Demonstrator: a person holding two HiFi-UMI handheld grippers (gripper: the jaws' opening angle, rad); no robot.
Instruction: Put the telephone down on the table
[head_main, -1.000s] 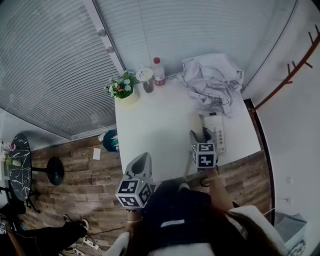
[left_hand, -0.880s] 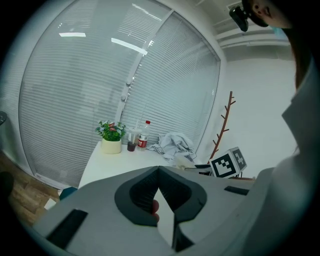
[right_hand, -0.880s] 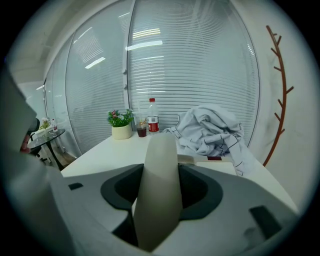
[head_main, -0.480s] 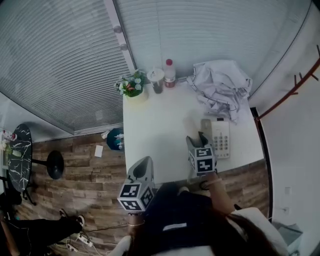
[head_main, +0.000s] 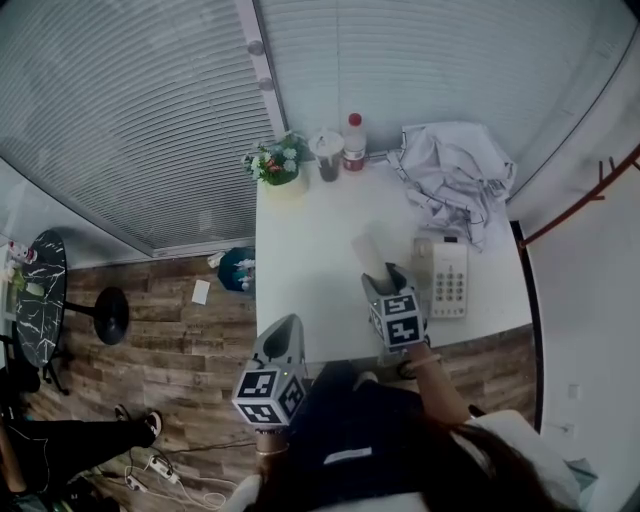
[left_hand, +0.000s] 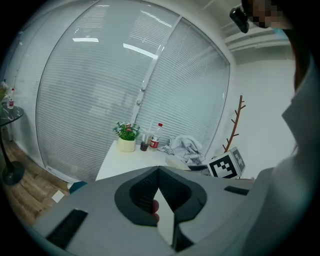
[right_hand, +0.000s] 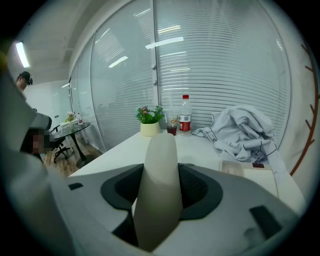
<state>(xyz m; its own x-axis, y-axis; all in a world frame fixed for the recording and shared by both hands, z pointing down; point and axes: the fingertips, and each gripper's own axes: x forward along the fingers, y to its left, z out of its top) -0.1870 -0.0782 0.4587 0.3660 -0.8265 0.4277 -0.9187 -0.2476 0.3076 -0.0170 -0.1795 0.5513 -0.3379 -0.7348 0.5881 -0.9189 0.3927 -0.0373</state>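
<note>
1. The right gripper, just right of the middle of the head view, is clenched on the telephone handset. In the right gripper view the cream handset fills the gap between the two jaws and sticks out past them.
2. The handset sits over the white table. It seems to be clear of the top, though the steep angle makes that hard to judge.
3. The telephone base lies flat on the table just right of the handset, keypad up, near the table's lower right corner.
4. The left gripper is at the lower left of centre, by the table's near edge. Its jaws meet at the tips and hold nothing.
5. A crumpled white cloth lies on the table's upper right part, above the base.
6. Along the far edge, from left to right, stand a potted plant, a cup with a dark drink and a red-capped bottle.
</note>
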